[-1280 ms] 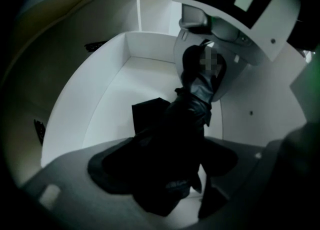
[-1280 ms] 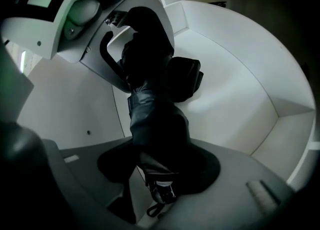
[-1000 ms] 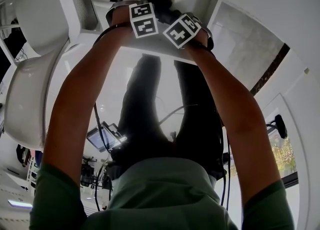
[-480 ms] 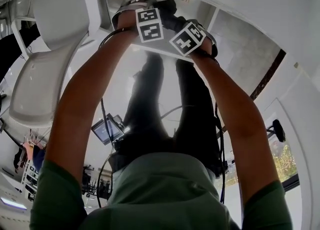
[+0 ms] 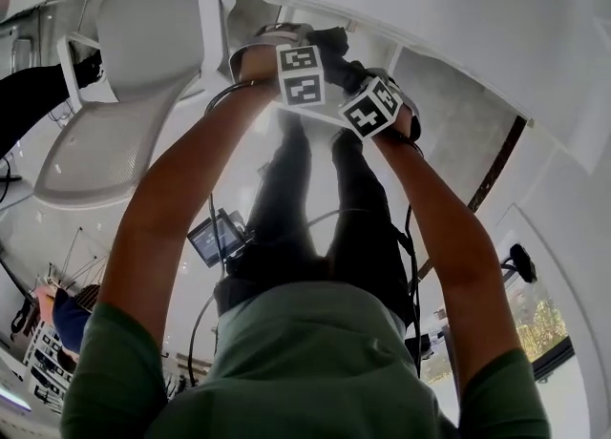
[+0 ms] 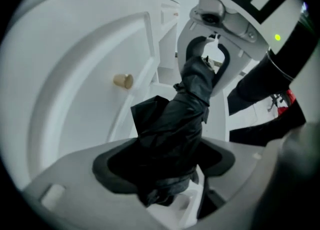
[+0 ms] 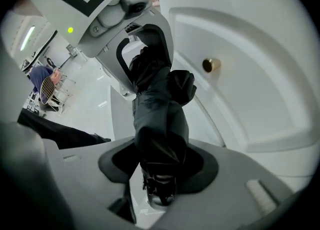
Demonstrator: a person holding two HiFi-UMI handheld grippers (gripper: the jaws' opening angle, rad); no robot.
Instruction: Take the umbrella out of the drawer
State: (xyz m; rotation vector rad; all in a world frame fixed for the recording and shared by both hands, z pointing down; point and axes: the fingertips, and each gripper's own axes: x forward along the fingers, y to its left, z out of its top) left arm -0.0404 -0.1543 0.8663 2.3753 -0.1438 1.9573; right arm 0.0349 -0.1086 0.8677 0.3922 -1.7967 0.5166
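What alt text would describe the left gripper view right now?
The left gripper is shut on a black folded umbrella, and the right gripper clamps its far end. Behind it on the left is a white panel with a small brass knob.

Clothing: green short-sleeved shirt (image 5: 305, 361) and dark trousers (image 5: 286, 208).

Cabling: thin black cables (image 5: 211, 213), one along each forearm, lead back toward the waist.

Left gripper (image 6: 165, 174): pale grey moulded jaws, each with a curved black pad inlay.

Right gripper (image 7: 160, 171): same build and same colours.

Markings: each gripper carries a white marker cube (image 5: 301, 74) with black square patterns on its faces.

Indicator: a small green lamp (image 6: 277, 37) glows on the grey housing just below the right gripper's cube. The left gripper view also shows a small lens set in that housing.
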